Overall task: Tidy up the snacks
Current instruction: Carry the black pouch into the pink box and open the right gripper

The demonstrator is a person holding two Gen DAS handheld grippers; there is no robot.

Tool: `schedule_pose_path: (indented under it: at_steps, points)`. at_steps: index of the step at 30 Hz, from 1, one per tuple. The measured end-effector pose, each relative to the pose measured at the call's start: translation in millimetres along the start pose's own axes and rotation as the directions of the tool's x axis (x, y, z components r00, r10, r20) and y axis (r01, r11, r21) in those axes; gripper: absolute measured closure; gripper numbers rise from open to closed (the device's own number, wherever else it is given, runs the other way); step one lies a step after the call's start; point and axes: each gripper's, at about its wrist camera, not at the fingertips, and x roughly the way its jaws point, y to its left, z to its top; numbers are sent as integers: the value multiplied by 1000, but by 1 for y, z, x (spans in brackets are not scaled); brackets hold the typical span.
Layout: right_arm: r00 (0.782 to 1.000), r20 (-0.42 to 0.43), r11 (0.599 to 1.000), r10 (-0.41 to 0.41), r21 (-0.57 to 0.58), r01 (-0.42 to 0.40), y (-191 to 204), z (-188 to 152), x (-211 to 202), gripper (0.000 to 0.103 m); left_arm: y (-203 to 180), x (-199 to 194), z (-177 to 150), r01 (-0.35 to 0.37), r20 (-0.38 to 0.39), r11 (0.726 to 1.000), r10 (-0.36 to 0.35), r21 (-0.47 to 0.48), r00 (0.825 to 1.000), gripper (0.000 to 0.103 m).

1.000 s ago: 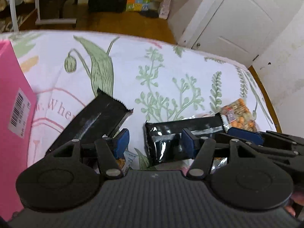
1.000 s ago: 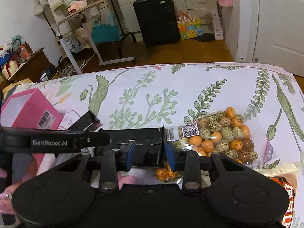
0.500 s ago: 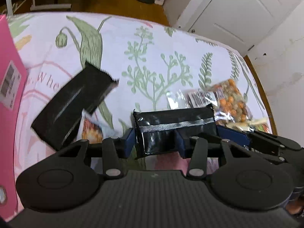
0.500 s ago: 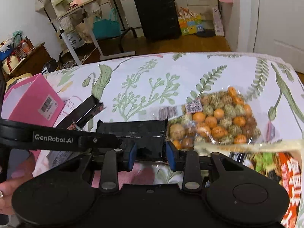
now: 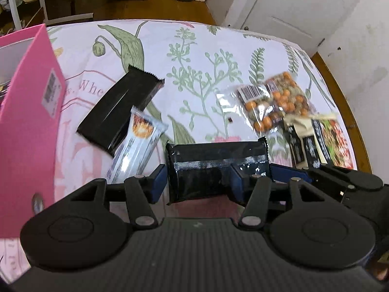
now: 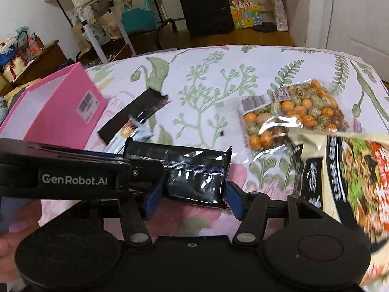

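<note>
Pretty even indoor light, bright enough, no hard shadows on the floral tablecloth [image 5: 199, 56]. Glare spots on the shiny black wrapper [image 6: 194, 177] and the clear nut bag [image 6: 291, 112]. Motion blur's worst on the noodle pack [image 6: 352, 170] at right and the pink box [image 5: 26, 121]. Heavy fisheye bend toward the edges, w/ dark corners in right wrist view.

Wooden floor [image 6: 218, 40] beyond the surface's far edge; black suitcase [image 6: 203, 4], white panelled door [image 5: 287, 7], white walls.
</note>
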Motion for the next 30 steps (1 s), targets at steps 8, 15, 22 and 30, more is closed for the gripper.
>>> schedule_pose_path:
  at_steps: [8,15,22,30]
  points:
    - [1000,-27,999,-8,-43,7,33,-16,-31,34,-5,-39,-22,-23,-35,997,25,70,999,50]
    - [1000,-20,994,19,-111,-21,68,-29,-68,33,1,-83,-43,-57,-29,995,59,79,998,50]
    - [998,12,981,56,-184,-53,103,-28,-99,31,20,-134,-53,-39,8,998,39,48,999,50]
    - [991,33,964,127,-240,-115,146,-18,-110,31,55,-178,-59,-61,81,998,60,13,995,50]
